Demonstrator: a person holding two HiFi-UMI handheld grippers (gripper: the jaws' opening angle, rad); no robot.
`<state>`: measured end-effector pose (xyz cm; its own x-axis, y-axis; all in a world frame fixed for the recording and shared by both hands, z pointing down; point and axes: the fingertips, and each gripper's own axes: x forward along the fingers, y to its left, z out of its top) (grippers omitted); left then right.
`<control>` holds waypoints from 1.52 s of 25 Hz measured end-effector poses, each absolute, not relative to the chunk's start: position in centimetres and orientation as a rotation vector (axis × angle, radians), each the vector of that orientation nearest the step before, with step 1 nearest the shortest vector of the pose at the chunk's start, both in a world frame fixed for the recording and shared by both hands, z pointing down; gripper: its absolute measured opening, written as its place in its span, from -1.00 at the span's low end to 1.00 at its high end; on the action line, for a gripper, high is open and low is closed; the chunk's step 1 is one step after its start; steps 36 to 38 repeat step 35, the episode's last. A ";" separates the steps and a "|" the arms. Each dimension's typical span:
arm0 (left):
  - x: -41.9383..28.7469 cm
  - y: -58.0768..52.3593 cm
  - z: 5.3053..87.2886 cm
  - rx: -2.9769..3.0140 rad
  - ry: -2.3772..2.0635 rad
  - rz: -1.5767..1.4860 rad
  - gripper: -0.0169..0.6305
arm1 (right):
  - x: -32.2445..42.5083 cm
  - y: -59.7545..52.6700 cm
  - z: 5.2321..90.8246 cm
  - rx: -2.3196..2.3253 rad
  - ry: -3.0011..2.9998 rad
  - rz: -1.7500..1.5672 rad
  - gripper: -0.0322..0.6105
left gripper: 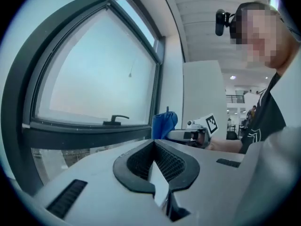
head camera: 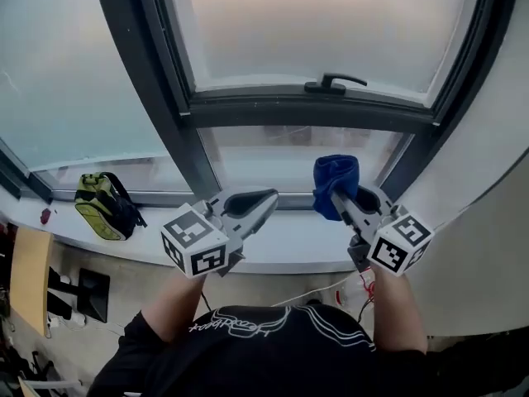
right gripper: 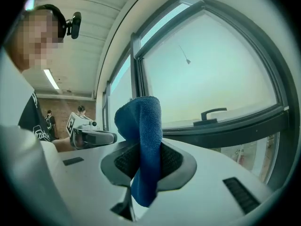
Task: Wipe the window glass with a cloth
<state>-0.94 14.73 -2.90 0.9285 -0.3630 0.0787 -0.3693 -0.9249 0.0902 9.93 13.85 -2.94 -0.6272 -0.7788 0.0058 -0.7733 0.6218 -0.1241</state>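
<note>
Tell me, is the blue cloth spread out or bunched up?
Bunched up. The blue cloth stands as a folded wad, pinched between the fingers of the right gripper.

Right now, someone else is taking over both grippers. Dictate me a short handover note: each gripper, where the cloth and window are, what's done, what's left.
Left gripper: jaws shut, empty, held over the sill.
Right gripper: jaws shut on the blue cloth, which stands up out of them.
Window glass: straight ahead. The cloth is raised in front of the lower pane, apparently short of touching it.
Done: cloth is in grip.
Left: all the wiping, as far as shows.
</note>
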 end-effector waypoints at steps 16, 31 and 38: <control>-3.5 19.7 -4.3 2.993 -0.512 0.060 -0.93 | 4.4 18.9 -3.1 -1.301 2.788 -0.254 -0.70; -3.2 20.2 -4.1 2.955 -0.524 0.028 -0.93 | 5.1 19.8 -2.7 -1.314 2.723 -0.329 -0.70; -3.3 20.8 -4.1 2.954 -0.529 0.034 -0.93 | 5.0 20.3 -2.5 -1.303 2.714 -0.344 -0.70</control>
